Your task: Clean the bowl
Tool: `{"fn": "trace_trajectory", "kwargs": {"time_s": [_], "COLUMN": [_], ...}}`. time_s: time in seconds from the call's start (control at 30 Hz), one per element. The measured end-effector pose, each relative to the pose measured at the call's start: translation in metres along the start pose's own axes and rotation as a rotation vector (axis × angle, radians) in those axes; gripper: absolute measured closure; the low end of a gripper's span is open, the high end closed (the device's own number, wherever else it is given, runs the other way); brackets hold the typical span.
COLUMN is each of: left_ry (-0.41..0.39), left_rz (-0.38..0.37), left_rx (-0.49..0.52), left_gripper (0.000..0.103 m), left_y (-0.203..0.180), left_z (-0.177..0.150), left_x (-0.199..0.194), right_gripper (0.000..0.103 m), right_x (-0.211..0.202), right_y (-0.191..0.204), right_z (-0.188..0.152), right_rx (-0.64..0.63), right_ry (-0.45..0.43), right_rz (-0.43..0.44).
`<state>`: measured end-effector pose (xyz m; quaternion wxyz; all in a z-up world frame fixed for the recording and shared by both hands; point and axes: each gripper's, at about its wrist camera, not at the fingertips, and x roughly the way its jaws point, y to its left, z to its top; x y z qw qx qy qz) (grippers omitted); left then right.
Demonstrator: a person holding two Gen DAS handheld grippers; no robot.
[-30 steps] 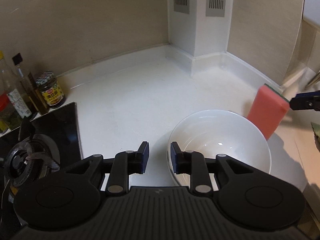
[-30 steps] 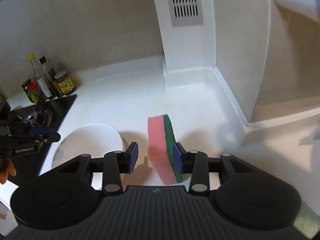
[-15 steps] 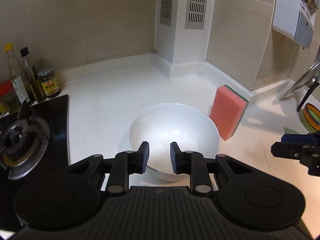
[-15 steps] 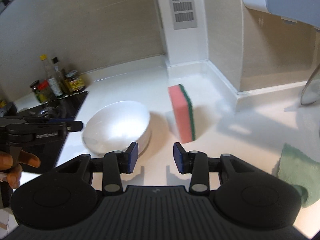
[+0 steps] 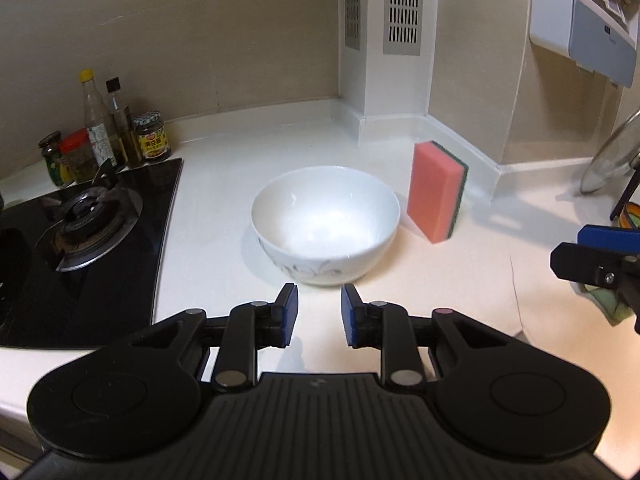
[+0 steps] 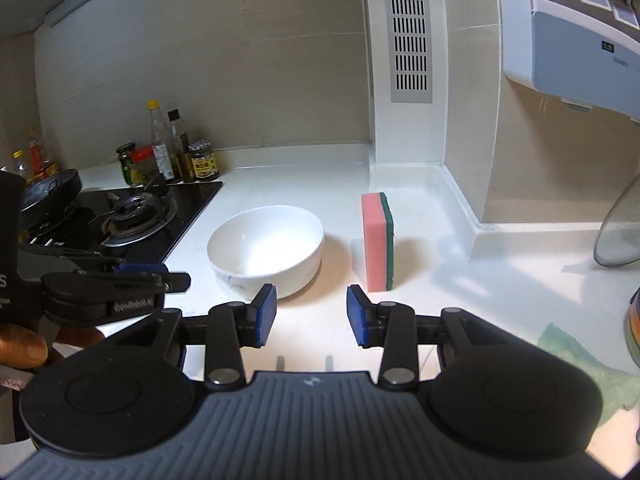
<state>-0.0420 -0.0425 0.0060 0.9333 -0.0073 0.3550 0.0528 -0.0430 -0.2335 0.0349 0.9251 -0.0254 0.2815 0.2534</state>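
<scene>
Ahead of both jaws (parted, empty): bowl.

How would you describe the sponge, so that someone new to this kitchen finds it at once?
Start at the white pillar with the grey vent in the counter's back corner. In front of it, just right of the white bowl, the sponge stands upright on one edge. It is the only pink block there, with a green scouring layer.
</scene>
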Motion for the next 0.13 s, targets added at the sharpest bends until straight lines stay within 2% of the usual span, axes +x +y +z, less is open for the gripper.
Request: {"fn": "trace_trajectory", "kwargs": {"time_s": [0.13], "left_ry": [-0.028], "left_rz": [0.0], "left_rx": [0.004], "left_gripper": [0.073], "left_y": [-0.002], "left_z": [-0.004], "left_x": [-0.014], "right_gripper": [0.069], "right_x": [-0.011], "right_y": [-0.003], "right_z": [-0.007], "right_rx": [-0.003], "right_ry": [-0.001], "right_rz": [0.01]}}
